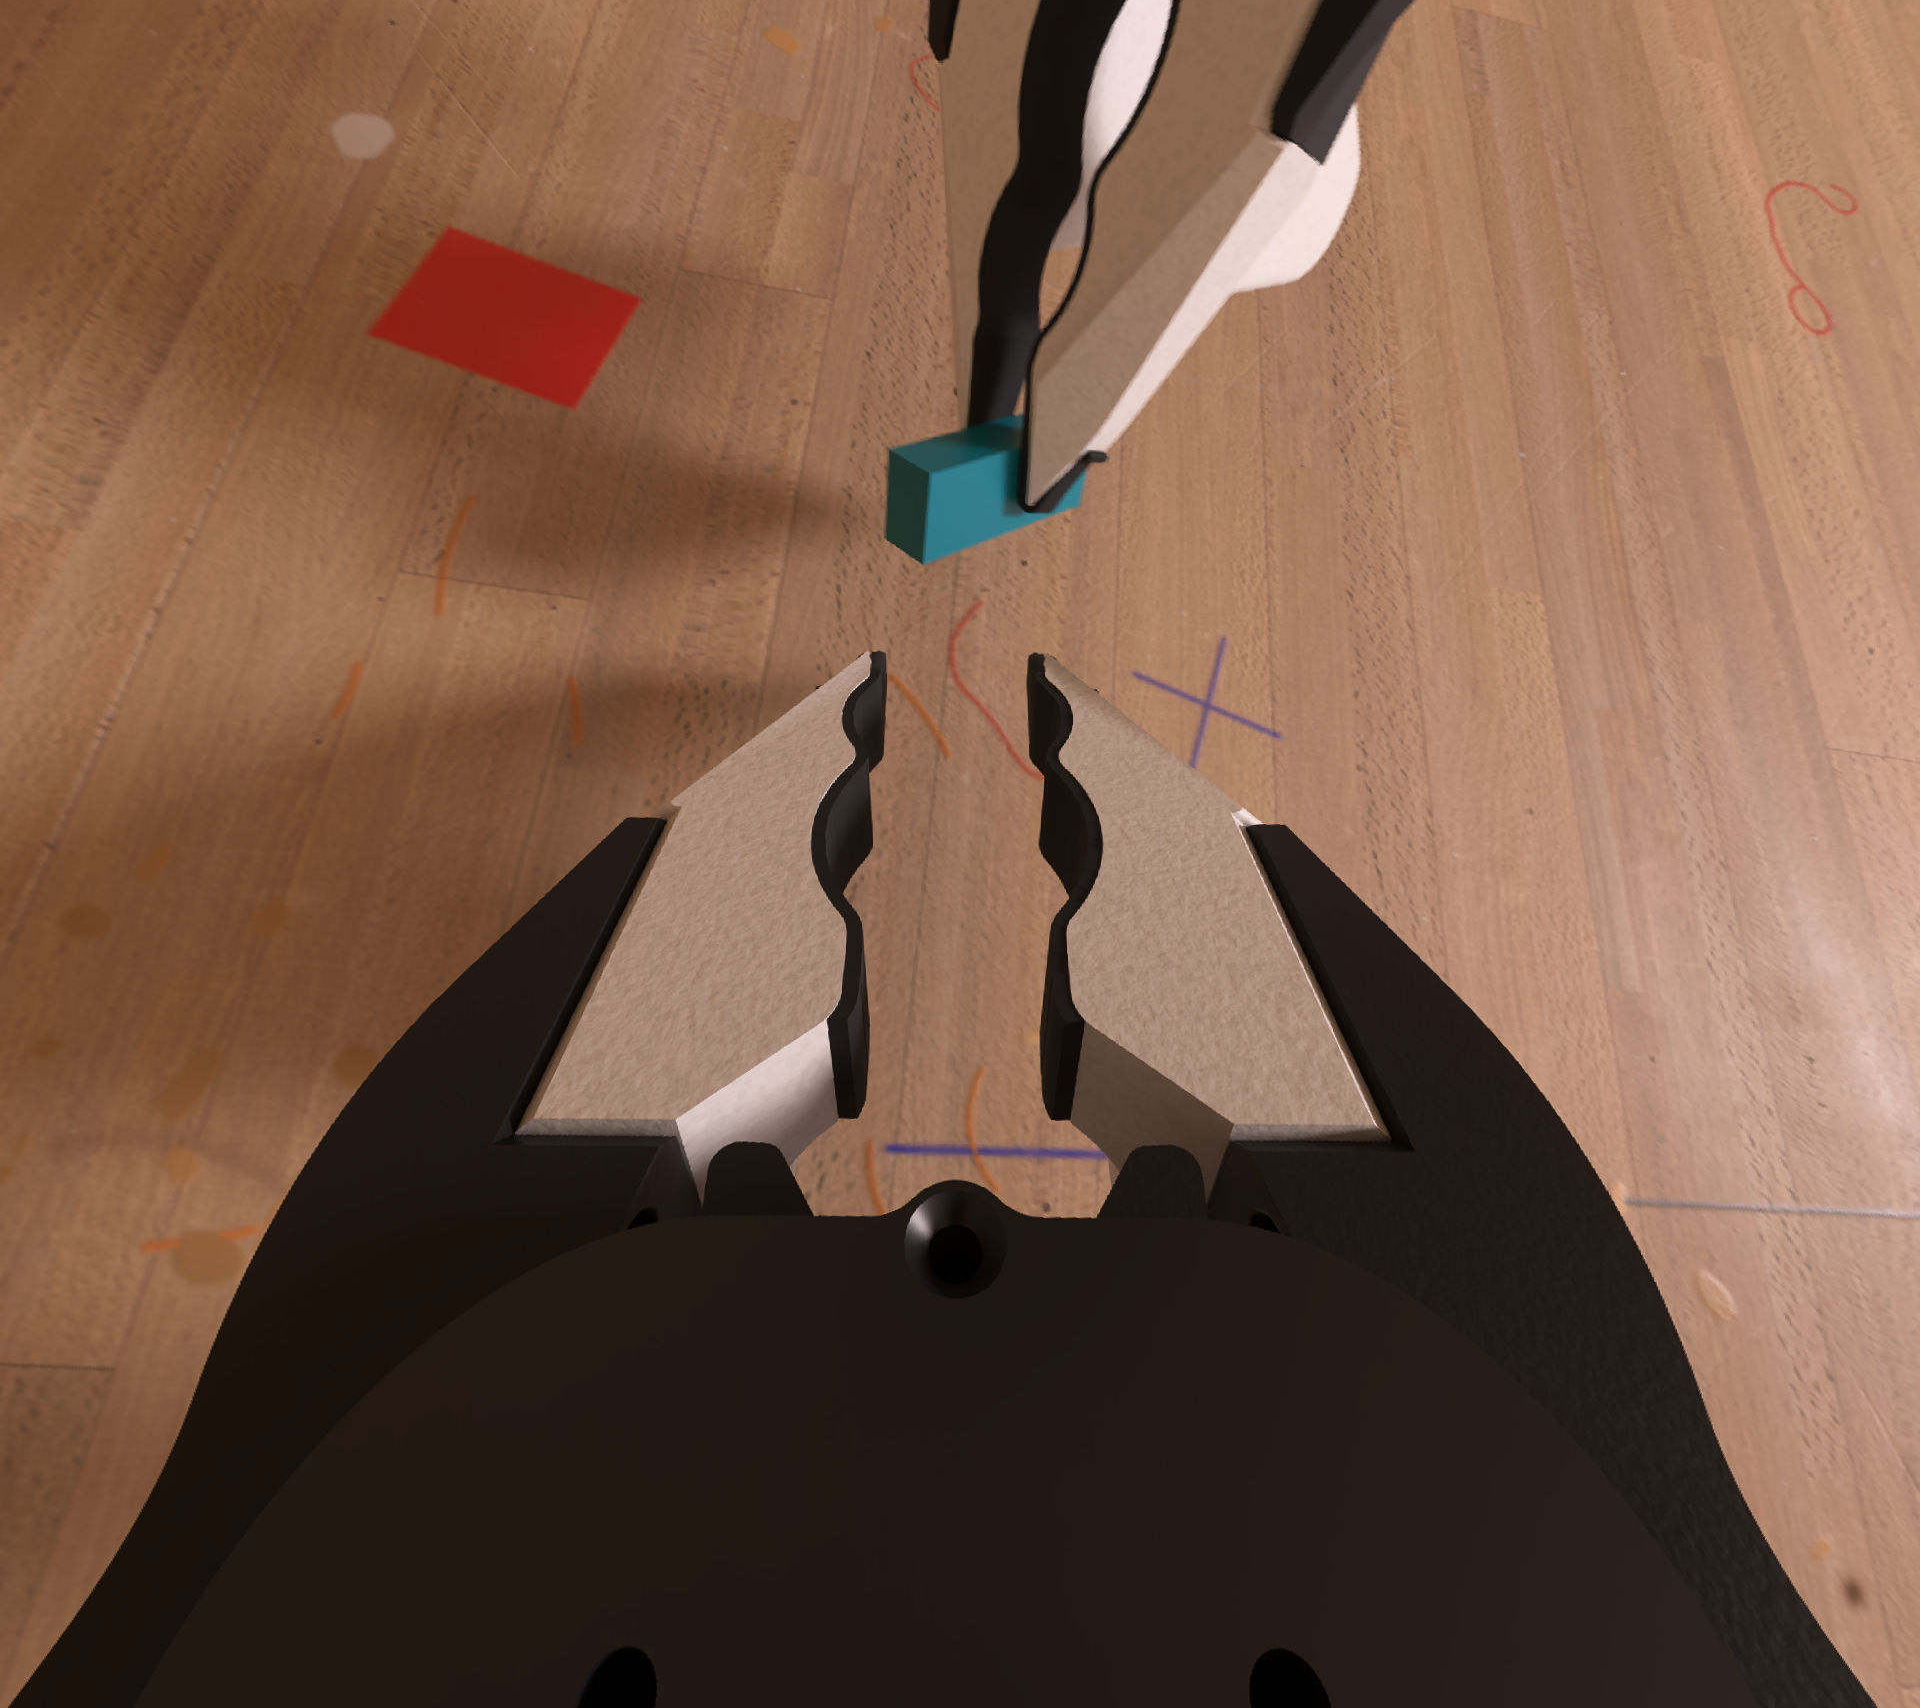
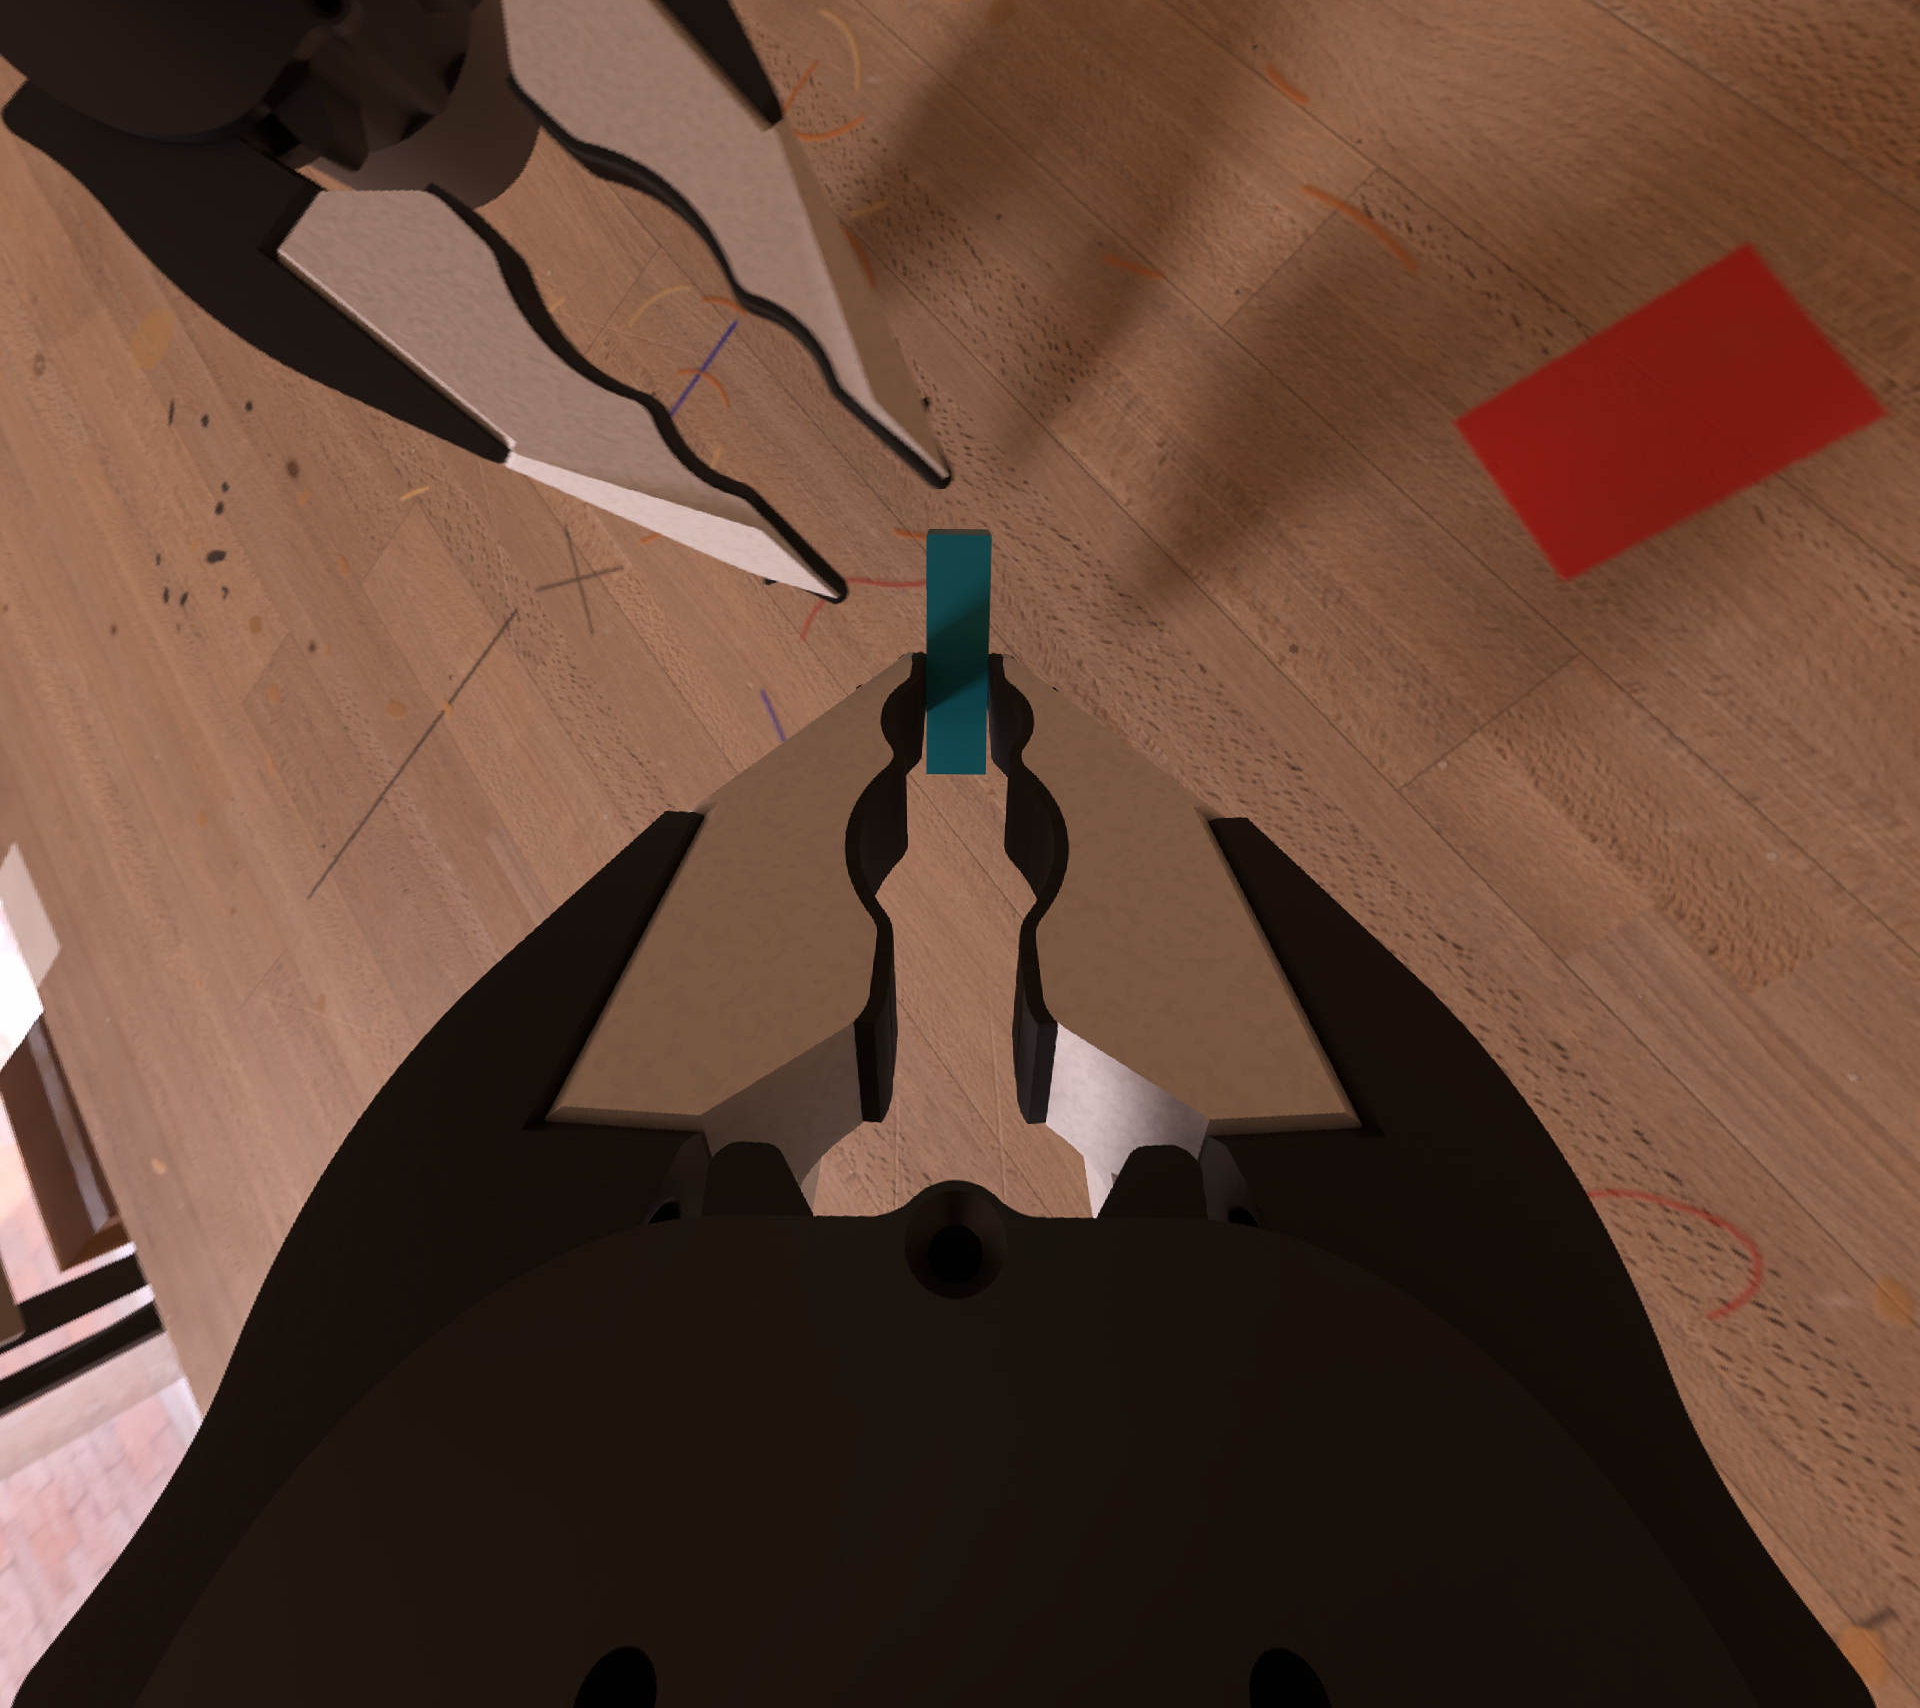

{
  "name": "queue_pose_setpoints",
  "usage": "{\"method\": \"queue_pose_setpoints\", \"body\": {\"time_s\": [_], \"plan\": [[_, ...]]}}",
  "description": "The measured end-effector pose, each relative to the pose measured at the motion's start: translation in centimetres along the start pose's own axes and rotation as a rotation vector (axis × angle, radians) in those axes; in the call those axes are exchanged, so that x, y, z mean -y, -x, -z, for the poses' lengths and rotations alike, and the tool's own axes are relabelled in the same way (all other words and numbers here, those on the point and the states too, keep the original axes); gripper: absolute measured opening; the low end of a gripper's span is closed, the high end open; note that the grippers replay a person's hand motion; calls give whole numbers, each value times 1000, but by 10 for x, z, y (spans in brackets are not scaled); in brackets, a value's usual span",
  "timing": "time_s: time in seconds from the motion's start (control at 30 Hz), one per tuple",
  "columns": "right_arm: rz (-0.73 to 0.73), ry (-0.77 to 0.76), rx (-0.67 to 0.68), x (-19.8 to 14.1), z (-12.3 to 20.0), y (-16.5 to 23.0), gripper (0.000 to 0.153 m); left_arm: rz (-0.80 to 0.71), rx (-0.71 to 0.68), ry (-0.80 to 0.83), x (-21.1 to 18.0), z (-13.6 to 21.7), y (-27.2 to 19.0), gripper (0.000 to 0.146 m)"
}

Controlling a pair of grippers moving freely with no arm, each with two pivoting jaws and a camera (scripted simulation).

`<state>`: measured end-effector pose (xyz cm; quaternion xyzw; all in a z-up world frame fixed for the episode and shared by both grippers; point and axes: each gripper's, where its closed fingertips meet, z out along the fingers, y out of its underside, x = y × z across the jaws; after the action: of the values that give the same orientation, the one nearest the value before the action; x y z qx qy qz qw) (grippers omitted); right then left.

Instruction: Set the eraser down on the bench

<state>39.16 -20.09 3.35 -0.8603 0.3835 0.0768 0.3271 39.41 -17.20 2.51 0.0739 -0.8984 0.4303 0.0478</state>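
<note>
My right gripper (image 2: 956, 671) jaws pinch the teal eraser (image 2: 956, 650) by one end, just above the wooden surface (image 2: 1351, 827). Left gripper (image 1: 956, 671) jaws spread, empty, near it.

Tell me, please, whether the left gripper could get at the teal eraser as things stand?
Probably not cleanly: the left gripper is open and aimed at the eraser with bare bench between, but the right gripper is shut on it, covering its far end.

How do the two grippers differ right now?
The right gripper is shut on the teal eraser; the left gripper is open and holds nothing. In the left wrist view the right gripper points steeply down at the bench. Both have tan fingers with wavy black pads.
</note>
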Motion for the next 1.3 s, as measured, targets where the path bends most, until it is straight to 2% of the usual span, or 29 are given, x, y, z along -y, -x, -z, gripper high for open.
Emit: {"method": "queue_pose_setpoints", "body": {"time_s": [0.07,0.23,0.37,0.53,0.7,0.8,0.97,1.1,1.3], "plan": [[9,18,16,3,1,4,11,-5,-19,-16,5,0,2,29],[81,-5,92,12,10,28,11,118,-365,-142,21,14,-17,26],[192,-1,138,10,18,45,11,136,-553,-205,25,29,-35,11],[273,-27,211,9,23,61,11,89,-622,-216,27,36,-52,7],[325,-35,218,9,25,65,11,79,-640,-225,28,38,-57,7],[281,-19,182,9,23,57,11,69,-574,-197,26,32,-49,8],[55,66,26,4,9,13,11,39,-273,-72,5,20,-15,13],[-58,100,-19,2,-1,-3,11,3,-120,-4,-5,7,-7,17],[-110,155,-75,-3,-8,-10,11,-19,-21,25,-3,-7,-4,20]]}}
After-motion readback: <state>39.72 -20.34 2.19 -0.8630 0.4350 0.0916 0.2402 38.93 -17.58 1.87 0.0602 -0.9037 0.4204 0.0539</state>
